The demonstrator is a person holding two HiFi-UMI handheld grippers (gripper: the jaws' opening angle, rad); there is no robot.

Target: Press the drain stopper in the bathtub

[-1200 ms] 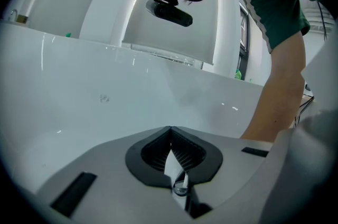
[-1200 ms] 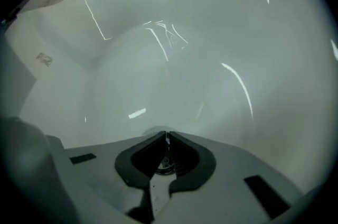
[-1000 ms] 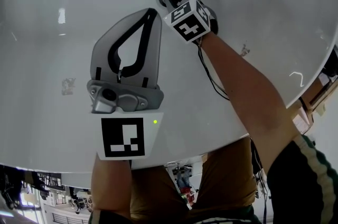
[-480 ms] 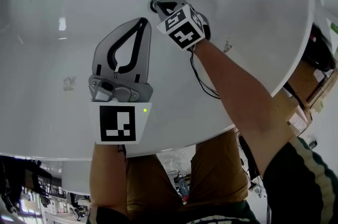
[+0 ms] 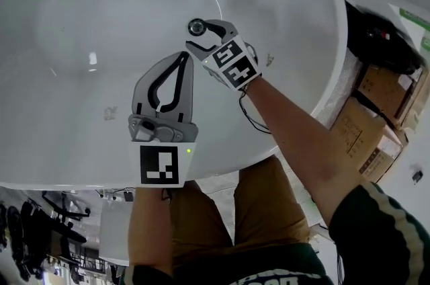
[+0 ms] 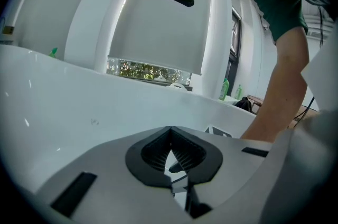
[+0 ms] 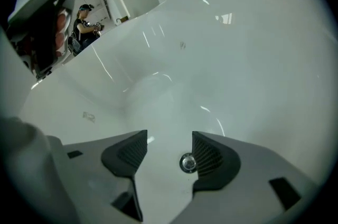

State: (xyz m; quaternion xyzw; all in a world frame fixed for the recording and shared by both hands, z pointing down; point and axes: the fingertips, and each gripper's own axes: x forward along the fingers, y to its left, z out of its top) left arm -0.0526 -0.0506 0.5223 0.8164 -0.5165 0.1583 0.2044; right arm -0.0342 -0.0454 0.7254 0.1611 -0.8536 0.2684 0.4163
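— Since the right gripper (image 5: 200, 36) points steeply down into the bathtub (image 5: 80, 21), is it on the drain stopper (image 5: 197, 26)?

— Not touching it, I'd judge. Its jaws have just been opening and now stand wide, with nothing pinched between them. In the right gripper view the round chrome stopper sits on the tub floor. It shows through the gap, close to the right-hand pad and beyond the tips.

— Why spread the jaws for a press?

— A press needs a tip, not a grip, so my guess is that the wide jaws only frame the stopper. Whether it is pushed down, I cannot tell.

— And the left gripper (image 5: 181, 63)?

— Its jaws are closed together and empty. It hangs beside the right one over the tub's white wall, seemingly kept out of the way.
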